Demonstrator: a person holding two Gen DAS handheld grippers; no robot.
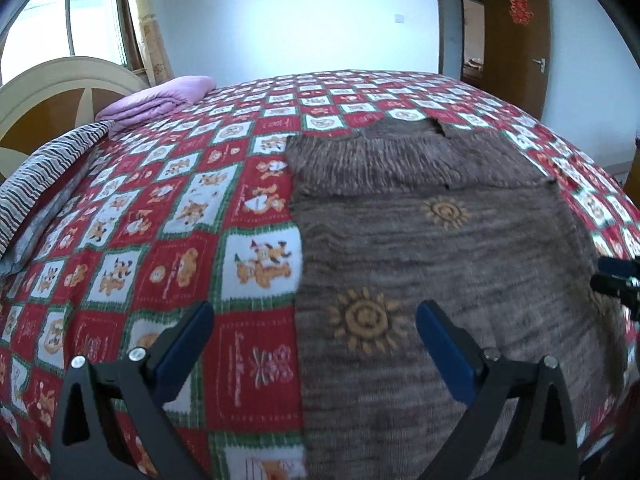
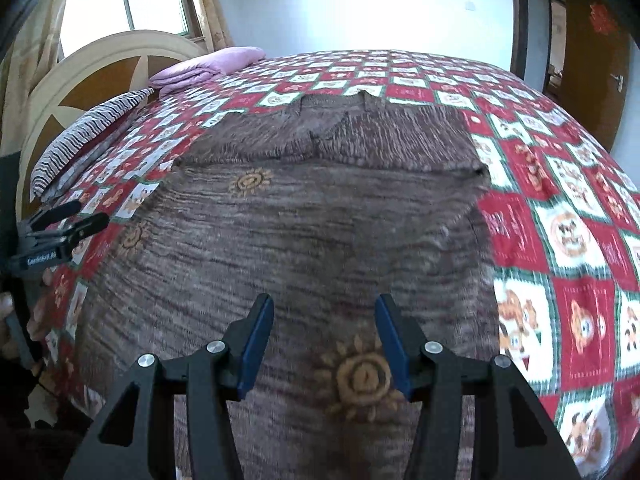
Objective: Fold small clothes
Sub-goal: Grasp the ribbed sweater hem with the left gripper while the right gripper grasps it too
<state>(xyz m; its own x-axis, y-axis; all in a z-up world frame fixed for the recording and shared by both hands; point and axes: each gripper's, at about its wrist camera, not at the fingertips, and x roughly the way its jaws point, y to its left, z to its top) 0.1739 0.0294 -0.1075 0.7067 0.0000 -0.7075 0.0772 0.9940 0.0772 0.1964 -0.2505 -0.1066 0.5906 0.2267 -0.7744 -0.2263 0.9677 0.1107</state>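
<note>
A brown knitted sweater (image 1: 432,240) with orange sun motifs lies flat on the bed, collar at the far end. The same sweater (image 2: 320,216) fills the middle of the right wrist view. My left gripper (image 1: 314,314) is open wide and hovers over the sweater's left edge, one finger above the bedspread and the other above the knit. My right gripper (image 2: 324,306) is open above the lower body of the sweater, with nothing between its pads. Each gripper shows in the other's view: the right gripper (image 1: 616,278) at the right edge, the left gripper (image 2: 68,220) at the left edge.
The bed carries a red, white and green checked bedspread (image 1: 180,240) with cartoon prints. A folded pink blanket (image 1: 160,98) and a striped pillow (image 1: 44,176) lie by the headboard (image 1: 36,92). A brown door (image 1: 516,40) stands open at the far right.
</note>
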